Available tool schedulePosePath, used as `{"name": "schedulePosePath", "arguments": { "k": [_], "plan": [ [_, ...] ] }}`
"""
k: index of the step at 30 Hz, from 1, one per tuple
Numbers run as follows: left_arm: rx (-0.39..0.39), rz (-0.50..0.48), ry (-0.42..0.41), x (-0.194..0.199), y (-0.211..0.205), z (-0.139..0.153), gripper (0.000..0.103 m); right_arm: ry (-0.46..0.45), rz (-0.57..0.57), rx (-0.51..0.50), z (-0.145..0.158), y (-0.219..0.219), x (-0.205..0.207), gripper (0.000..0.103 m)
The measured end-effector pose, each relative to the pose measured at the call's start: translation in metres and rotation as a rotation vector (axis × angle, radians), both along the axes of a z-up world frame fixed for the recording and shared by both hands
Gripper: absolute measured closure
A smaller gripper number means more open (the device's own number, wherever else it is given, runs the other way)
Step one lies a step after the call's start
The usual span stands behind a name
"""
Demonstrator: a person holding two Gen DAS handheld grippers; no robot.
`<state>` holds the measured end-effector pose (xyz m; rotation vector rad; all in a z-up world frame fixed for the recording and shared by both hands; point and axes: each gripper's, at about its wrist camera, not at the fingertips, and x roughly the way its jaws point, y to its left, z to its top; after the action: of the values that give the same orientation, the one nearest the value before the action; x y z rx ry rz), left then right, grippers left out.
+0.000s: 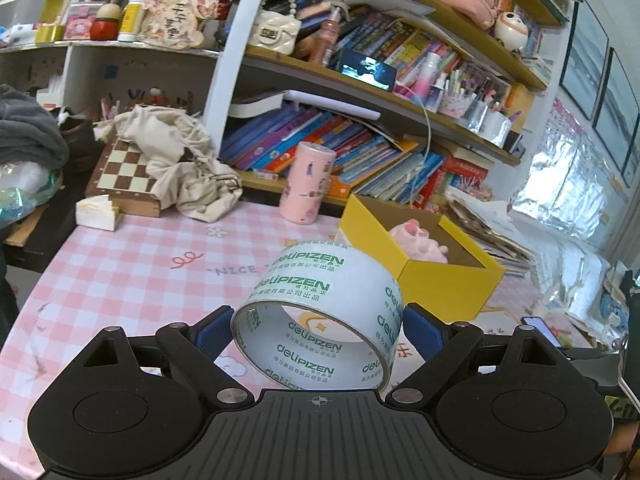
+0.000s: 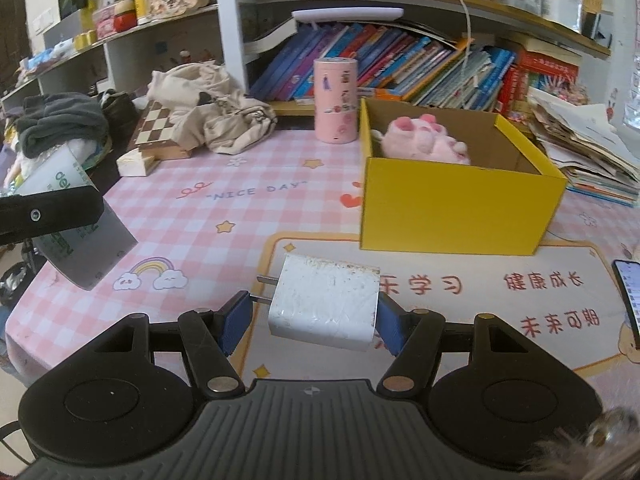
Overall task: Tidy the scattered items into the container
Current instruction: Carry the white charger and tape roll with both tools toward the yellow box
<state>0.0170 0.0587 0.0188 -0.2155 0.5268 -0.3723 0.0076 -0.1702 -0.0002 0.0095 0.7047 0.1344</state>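
My left gripper (image 1: 320,330) is shut on a roll of clear packing tape (image 1: 324,312) with green lettering, held above the pink checked tablecloth (image 1: 132,280). The yellow cardboard box (image 1: 444,284) stands just beyond it to the right, with a pink plush toy (image 1: 420,240) inside. My right gripper (image 2: 310,320) is shut on a white plug-in charger (image 2: 324,306), prongs pointing left, above the table in front of the yellow box (image 2: 456,204), where the plush toy (image 2: 424,140) lies. The tape (image 2: 76,224) and the left gripper's finger show at the right wrist view's left edge.
A pink cylindrical tin (image 2: 335,100) stands left of the box's far corner. A chessboard (image 2: 156,128) under a beige cloth (image 2: 212,108) lies at the back left. Bookshelves (image 2: 400,60) run along the back. A stack of papers (image 2: 580,148) and a phone (image 2: 630,300) are on the right.
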Motion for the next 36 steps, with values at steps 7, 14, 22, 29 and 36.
{"name": "schedulePosePath", "arguments": {
  "k": [7,14,22,29,36],
  "plan": [
    [-0.002,-0.051,0.001,0.004,-0.018,0.000,0.011,0.002,-0.045,-0.003,0.000,-0.017,-0.007,0.040],
    [-0.002,-0.100,0.005,0.010,-0.038,0.001,0.011,0.002,-0.089,-0.011,0.001,-0.035,-0.013,0.040],
    [-0.001,-0.143,0.019,0.020,-0.063,-0.002,0.011,0.014,-0.130,-0.011,-0.002,-0.059,-0.012,0.040],
    [0.010,-0.160,0.027,0.032,-0.086,-0.004,0.011,0.023,-0.151,-0.002,-0.005,-0.082,-0.002,0.040],
    [0.022,-0.137,0.023,0.045,-0.107,-0.002,0.011,0.016,-0.131,0.001,-0.002,-0.103,0.019,0.040]
  ]
}}
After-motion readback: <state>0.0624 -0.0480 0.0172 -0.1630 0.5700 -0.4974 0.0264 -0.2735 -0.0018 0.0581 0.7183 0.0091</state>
